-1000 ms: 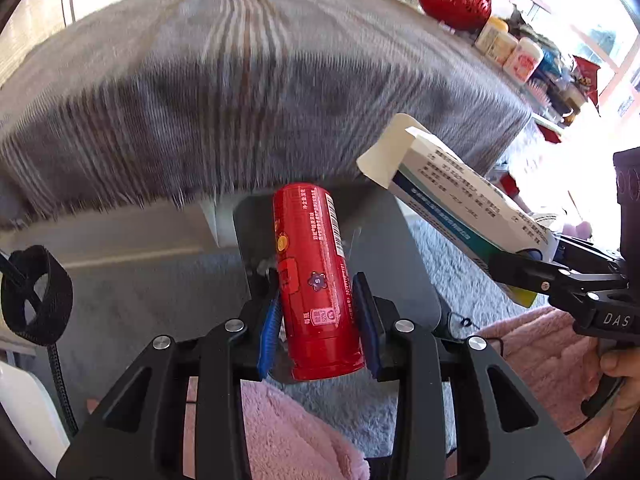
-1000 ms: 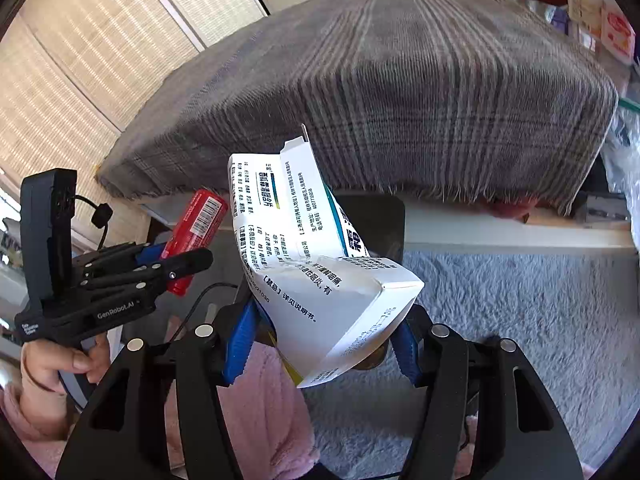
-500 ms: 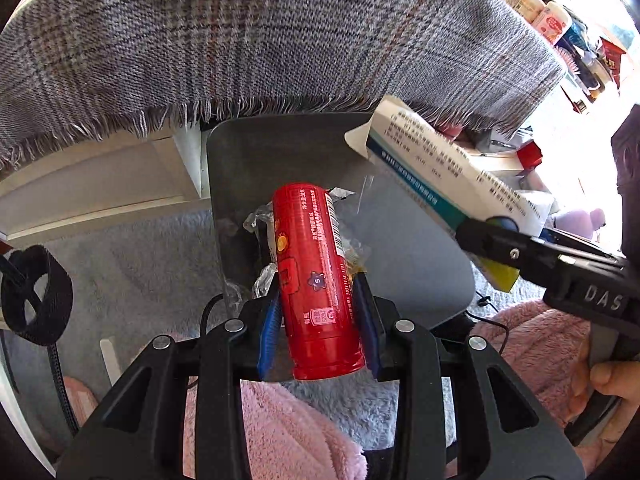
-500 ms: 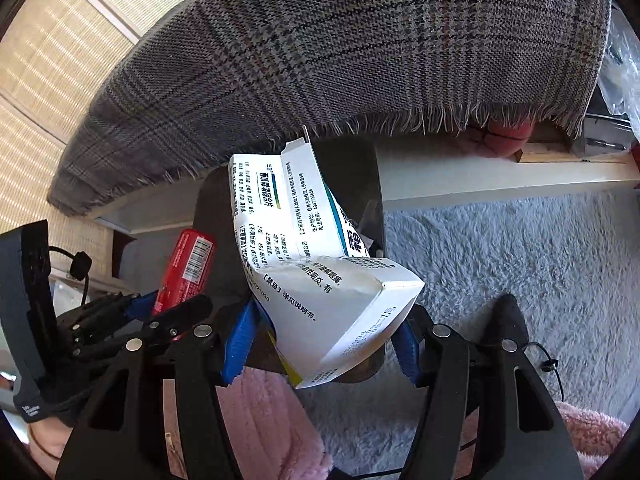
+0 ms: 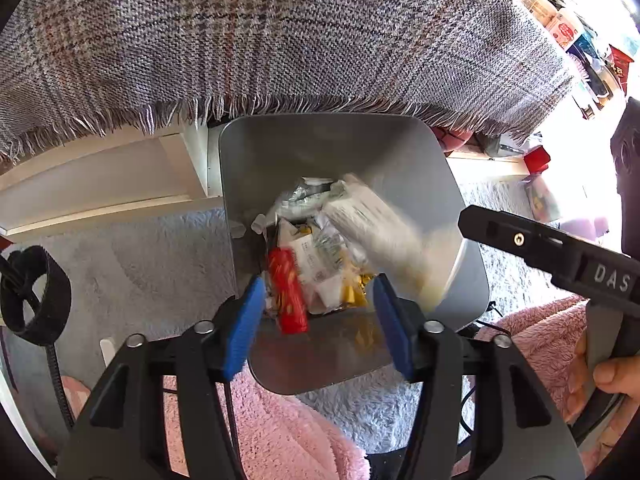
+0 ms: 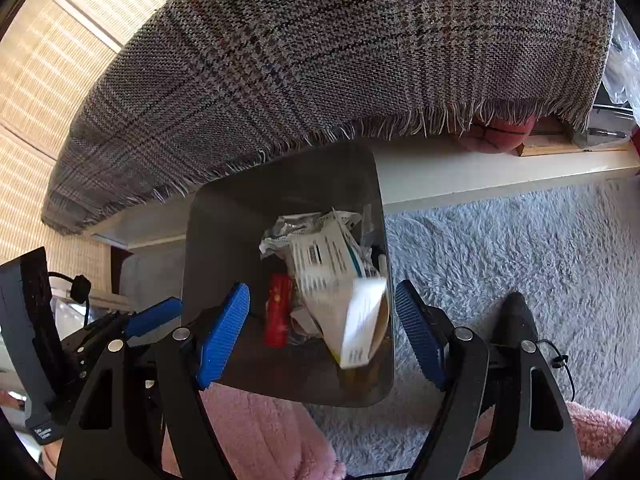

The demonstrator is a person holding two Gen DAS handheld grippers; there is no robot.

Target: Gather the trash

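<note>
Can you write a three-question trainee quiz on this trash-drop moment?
1. True or false: the left gripper has its pads pressed on the red can.
2. Which item looks motion-blurred above the grey bin: A) the white carton, B) the basketball, C) the plaid blanket?
3. Fill in: the bin stands on a fluffy grey ____.

Key: 1. False; the jaws are opening and the can is loose, dropping into the bin. 2. A; the right gripper is opening too, clear of the carton. 3. Rug.
</note>
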